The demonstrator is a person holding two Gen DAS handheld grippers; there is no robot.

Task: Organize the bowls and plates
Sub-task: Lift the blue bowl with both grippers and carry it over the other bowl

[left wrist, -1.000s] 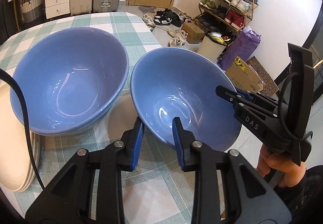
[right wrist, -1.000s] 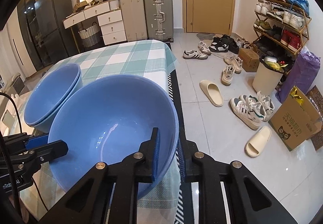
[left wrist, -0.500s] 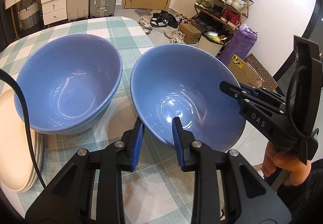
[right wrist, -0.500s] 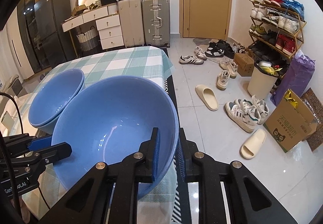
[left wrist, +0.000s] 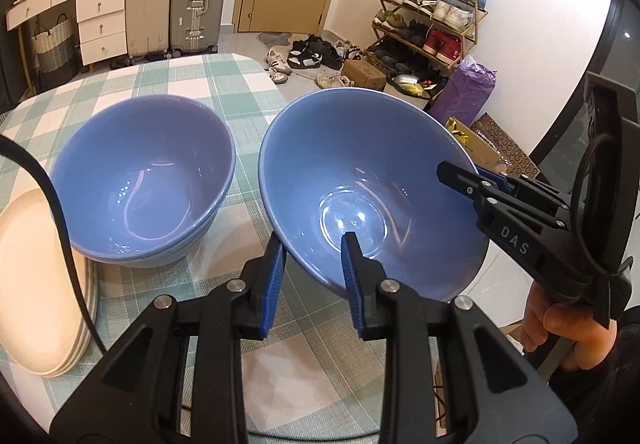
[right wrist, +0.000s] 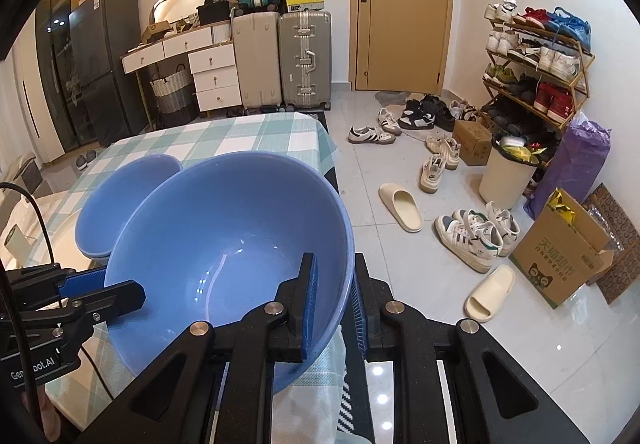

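Both grippers clamp the same blue bowl [left wrist: 372, 187], which is tilted and held above the checked tablecloth [left wrist: 224, 83] near the right edge of the table. The left gripper [left wrist: 312, 268] straddles the bowl's near rim, with 1 blue pad outside the wall and the other inside the bowl, pressed against it. The right gripper [right wrist: 332, 304] grips the rim on the bowl's right side in the same way, 1 pad inside and 1 outside; in the left wrist view its black fingers [left wrist: 472, 179] reach in over the rim from the right, and the person's hand [left wrist: 560, 328] shows below its handle. To the left of the held bowl sit 2 nested blue bowls [left wrist: 144, 179], resting partly on the cloth and partly on a stack of cream plates [left wrist: 36, 284] at the near left; the held bowl is just beside them, and whether they touch cannot be told. A black cable [left wrist: 60, 228] crosses over the plates. Beyond the table edge on the right lies a tiled floor with scattered shoes [right wrist: 472, 236], a shoe rack [right wrist: 536, 59] against the far right wall, a cardboard box [right wrist: 560, 260], and 2 suitcases [right wrist: 280, 59] beside a wooden door [right wrist: 404, 3] at the far end of the room.
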